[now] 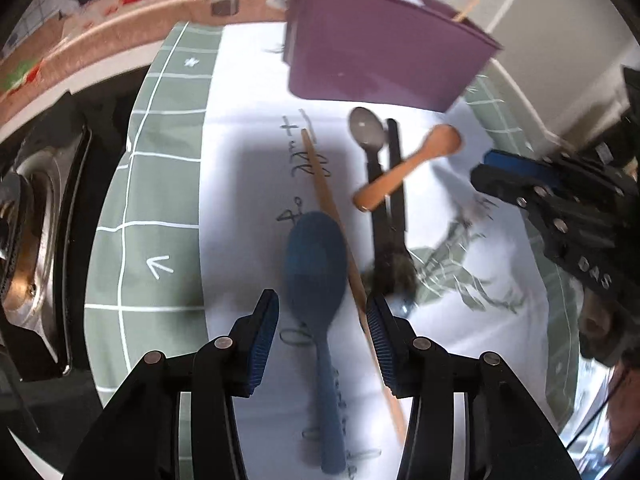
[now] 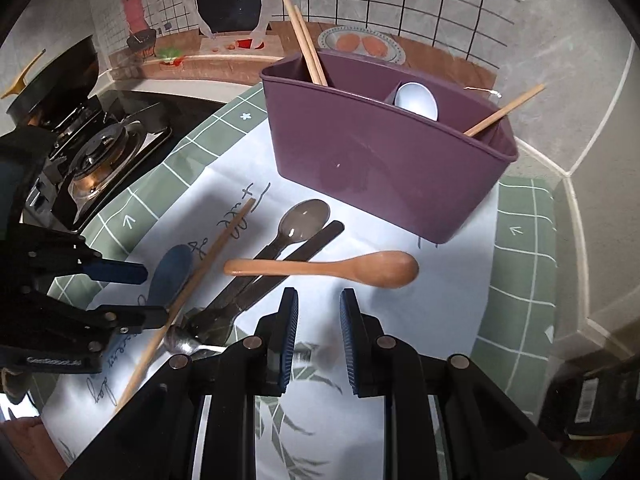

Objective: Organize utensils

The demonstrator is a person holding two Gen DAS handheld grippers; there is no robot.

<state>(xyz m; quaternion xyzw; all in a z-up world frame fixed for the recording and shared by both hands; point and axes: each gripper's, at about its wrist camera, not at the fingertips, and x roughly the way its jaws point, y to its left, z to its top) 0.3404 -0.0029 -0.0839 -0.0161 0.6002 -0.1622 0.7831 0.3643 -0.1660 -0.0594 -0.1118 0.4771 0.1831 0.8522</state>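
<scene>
The left hand-held gripper [image 1: 322, 336] is being held open astride the blue spoon [image 1: 316, 268] on the tabletop [image 1: 160, 200]; a chopstick [image 1: 340, 240], lying at its 3 o'clock, is risking being pinched too. The right hand-held gripper [image 2: 319, 336], narrowly parted and empty, is hovering at 6 o'clock of the wooden spoon [image 2: 324, 269].

We list a purple caddy [image 2: 384, 168] at the cloth's far edge; wooden spoon [image 2: 332, 269], blue spoon [image 1: 316, 268], chopstick [image 2: 208, 276] lying loose before it.
</scene>
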